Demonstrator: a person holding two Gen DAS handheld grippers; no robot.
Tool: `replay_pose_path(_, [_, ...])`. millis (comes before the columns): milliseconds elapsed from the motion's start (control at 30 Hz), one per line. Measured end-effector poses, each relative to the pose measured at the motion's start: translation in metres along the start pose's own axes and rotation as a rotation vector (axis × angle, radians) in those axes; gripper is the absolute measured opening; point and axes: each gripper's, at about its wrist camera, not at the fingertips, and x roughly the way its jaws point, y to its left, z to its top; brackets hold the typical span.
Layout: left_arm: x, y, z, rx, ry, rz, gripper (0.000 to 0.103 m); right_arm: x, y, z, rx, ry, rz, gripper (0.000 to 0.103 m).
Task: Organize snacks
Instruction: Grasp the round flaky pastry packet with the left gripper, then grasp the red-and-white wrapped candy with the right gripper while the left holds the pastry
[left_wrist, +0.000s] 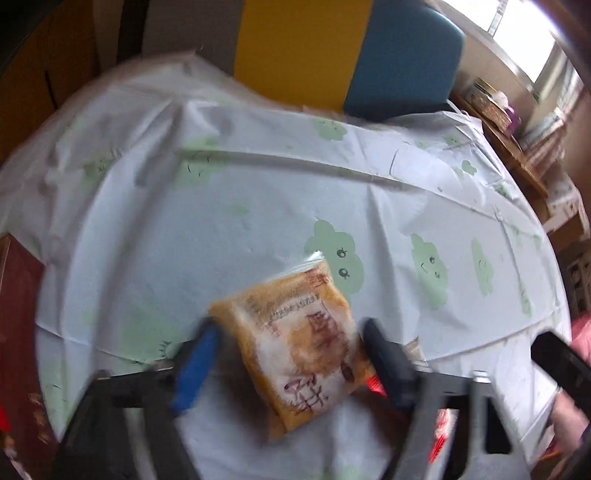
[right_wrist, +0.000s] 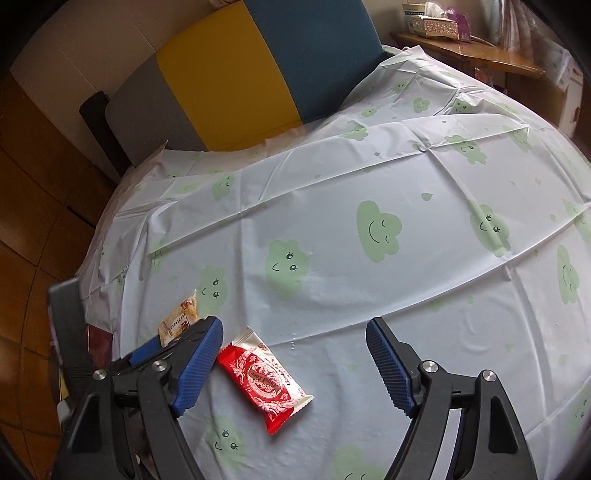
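A round table was covered with a pale plastic cloth printed with smiling green clouds. In the left wrist view, which was blurred, the left gripper pointed down at an orange and white snack packet lying flat on the cloth. The packet sat between the spread fingers, the blue pad just off its left edge and the dark finger close against its right edge; the jaws stood released, and the blur left it unclear whether either finger touched the wrapper. A sliver of red wrapper showed just past the right finger. In the right wrist view, the right gripper hung over the near part of the table with its jaws wide apart and holding nothing. A red and white snack bar lay on the cloth between its fingers, nearer the left blue pad, not gripped. The orange packet showed partly behind that left finger. Beyond the table stood a chair back in grey, yellow and blue panels, and a wooden shelf with boxes sat at the far right.
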Motion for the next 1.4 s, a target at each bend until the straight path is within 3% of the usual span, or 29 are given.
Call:
replay_pose_path(167, [-0.015,0.015,-0.018,0.039,-0.005,-0.005,0.060,0.013,0.015,-0.007,-0.097,0.048,-0.014,0.080])
replay_pose_path(433, [-0.054,0.040,-0.077,0.125,0.000,-0.041,0.059,0.035,0.032,-0.023,-0.226,0.113,-0.010,0.081])
replay_pose_path(600, [-0.069,0.047,-0.113,0.180,0.007,-0.060,0.059,0.037,0.029,-0.025,-0.207,0.113,0.027,0.082])
replay_pose_path(833, [-0.073,0.052,-0.129,0.181,-0.049,-0.083,0.060,0.040,0.037,-0.030,-0.234,0.090,0.064,0.082])
replay_pose_path(1000, [-0.075,0.052,-0.133,0.193,-0.094,-0.106,0.060,0.057,0.054,-0.047,-0.390,0.107,-0.017,0.081])
replay_pose_path(1067, [-0.075,0.053,-0.133,0.188,-0.103,-0.114,0.060,0.064,0.060,-0.055,-0.458,0.139,-0.052,0.058])
replay_pose_path(1100, [-0.076,0.052,-0.134,0.188,-0.106,-0.116,0.060,0.066,0.064,-0.059,-0.488,0.137,-0.082,0.040])
replay_pose_path(1133, [-0.076,0.053,-0.135,0.189,-0.111,-0.116,0.060,0.064,0.066,-0.060,-0.502,0.128,-0.088,0.035])
replay_pose_path(1200, [-0.076,0.053,-0.136,0.190,-0.122,-0.113,0.060,0.060,0.071,-0.062,-0.505,0.132,-0.060,0.030])
replay_pose_path(1400, [-0.075,0.051,-0.138,0.183,-0.138,-0.097,0.060,0.066,0.086,-0.076,-0.562,0.172,-0.022,0.034])
